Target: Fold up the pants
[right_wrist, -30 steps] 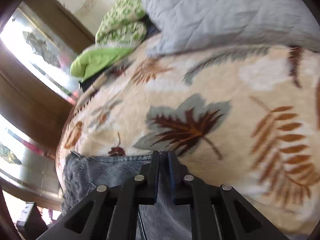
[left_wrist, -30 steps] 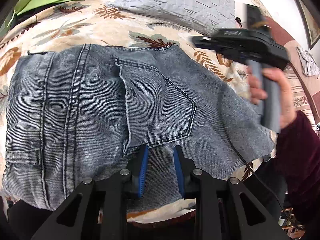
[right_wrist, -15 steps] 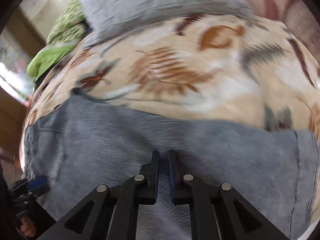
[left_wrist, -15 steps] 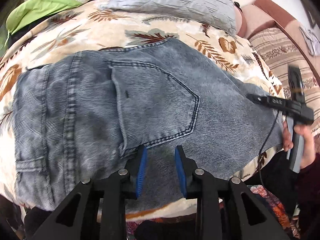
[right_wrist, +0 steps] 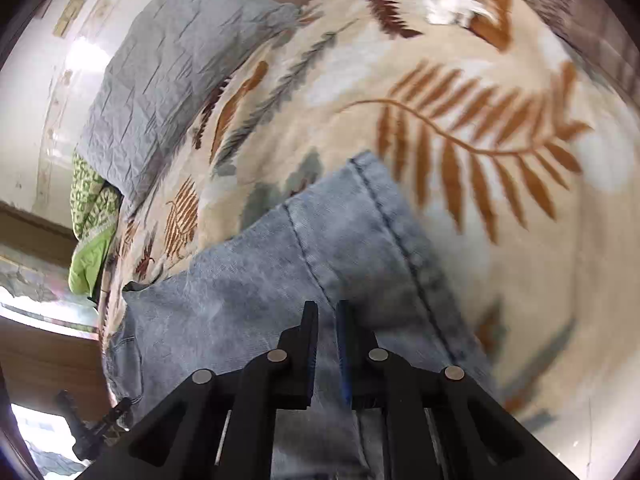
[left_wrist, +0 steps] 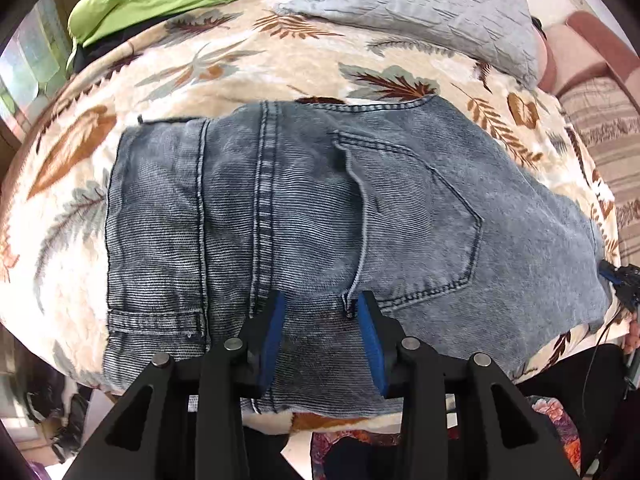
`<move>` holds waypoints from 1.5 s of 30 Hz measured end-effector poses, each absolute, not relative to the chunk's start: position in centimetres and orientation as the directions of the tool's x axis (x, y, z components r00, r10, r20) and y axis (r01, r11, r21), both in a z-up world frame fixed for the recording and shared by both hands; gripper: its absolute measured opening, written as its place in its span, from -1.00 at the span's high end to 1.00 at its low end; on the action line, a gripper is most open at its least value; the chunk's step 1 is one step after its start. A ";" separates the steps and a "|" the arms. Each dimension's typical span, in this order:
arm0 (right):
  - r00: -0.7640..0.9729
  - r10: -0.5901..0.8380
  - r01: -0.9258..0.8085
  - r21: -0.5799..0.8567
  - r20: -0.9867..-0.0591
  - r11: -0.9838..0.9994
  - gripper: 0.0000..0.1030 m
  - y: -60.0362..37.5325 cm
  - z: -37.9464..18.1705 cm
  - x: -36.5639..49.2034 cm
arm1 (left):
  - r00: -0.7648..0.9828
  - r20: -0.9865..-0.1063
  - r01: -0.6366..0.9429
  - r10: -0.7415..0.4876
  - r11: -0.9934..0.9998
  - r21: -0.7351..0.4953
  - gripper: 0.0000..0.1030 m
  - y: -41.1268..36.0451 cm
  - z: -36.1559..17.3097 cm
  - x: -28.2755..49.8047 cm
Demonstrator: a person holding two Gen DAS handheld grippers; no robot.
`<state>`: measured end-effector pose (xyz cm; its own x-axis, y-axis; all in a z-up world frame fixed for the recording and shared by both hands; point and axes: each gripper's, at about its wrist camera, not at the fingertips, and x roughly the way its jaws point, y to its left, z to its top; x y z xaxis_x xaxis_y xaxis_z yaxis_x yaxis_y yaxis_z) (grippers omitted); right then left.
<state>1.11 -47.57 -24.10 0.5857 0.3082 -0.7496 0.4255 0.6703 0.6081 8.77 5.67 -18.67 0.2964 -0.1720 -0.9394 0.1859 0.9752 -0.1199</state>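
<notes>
Left gripper: jaws opening, blue pads spread over the pants, nothing pinched between them.
Right gripper: pressed together, empty; poised over the folded denim edge.
Pants: folded, lying flat on the leaf-print blanket, back pocket toward 3 o'clock of the left pads.
Risk, near edge: denim overhangs the bed at 6 o'clock; a nudge likely drags it off.
Risk, fold: pad snagging the pocket seam probably lifts the top layer.
Risk, right side: loose corner at 3 o'clock may flop open.
Grey pillow: at 12 o'clock, well apart.
</notes>
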 end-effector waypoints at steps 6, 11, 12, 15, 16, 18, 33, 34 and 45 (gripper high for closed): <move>0.652 0.370 0.355 0.697 -0.662 0.623 0.74 -47.6 -23.2 -3.6 | 0.305 -0.914 0.313 -0.266 0.935 -0.168 0.22 1.4 -16.5 7.1; 0.718 0.471 0.306 0.840 -0.512 0.448 0.66 -46.6 -24.3 -8.1 | 0.308 -0.905 0.448 -0.294 0.884 -0.135 0.10 -3.9 -16.3 5.8; 0.720 0.489 0.309 0.859 -0.492 0.409 0.65 -46.3 -24.8 -8.7 | 0.305 -0.906 0.461 -0.292 0.878 -0.128 0.09 -4.7 -16.7 6.0; 0.730 0.531 0.321 0.902 -0.430 0.289 0.33 -45.3 -26.5 -10.4 | 0.290 -0.927 0.449 -0.237 0.890 -0.087 0.08 -5.7 -18.7 6.8; 0.730 0.537 0.334 0.906 -0.423 0.259 -0.01 -45.1 -27.0 -10.9 | 0.271 -0.937 0.426 -0.222 0.900 -0.090 0.08 -5.4 -19.7 7.2; 0.744 0.486 0.391 0.889 -0.458 0.238 -0.11 -45.0 -27.9 -11.5 | 0.242 -0.939 0.381 -0.244 0.914 -0.140 0.09 -4.2 -21.2 7.9; 0.743 0.361 0.597 0.802 -0.563 0.022 0.16 -44.3 -31.4 -13.6 | 0.241 -0.917 0.330 -0.318 0.915 -0.230 0.09 -1.2 -20.8 8.3; 0.751 0.372 0.594 0.805 -0.545 -0.021 0.16 -44.4 -32.1 -13.8 | 0.239 -0.916 0.324 -0.322 0.916 -0.238 0.09 -1.1 -20.9 8.4; 0.769 0.273 0.565 0.814 -0.578 0.135 0.52 -45.2 -29.8 -12.3 | 0.256 -0.911 0.345 -0.325 0.910 -0.228 0.09 -1.2 -20.9 8.2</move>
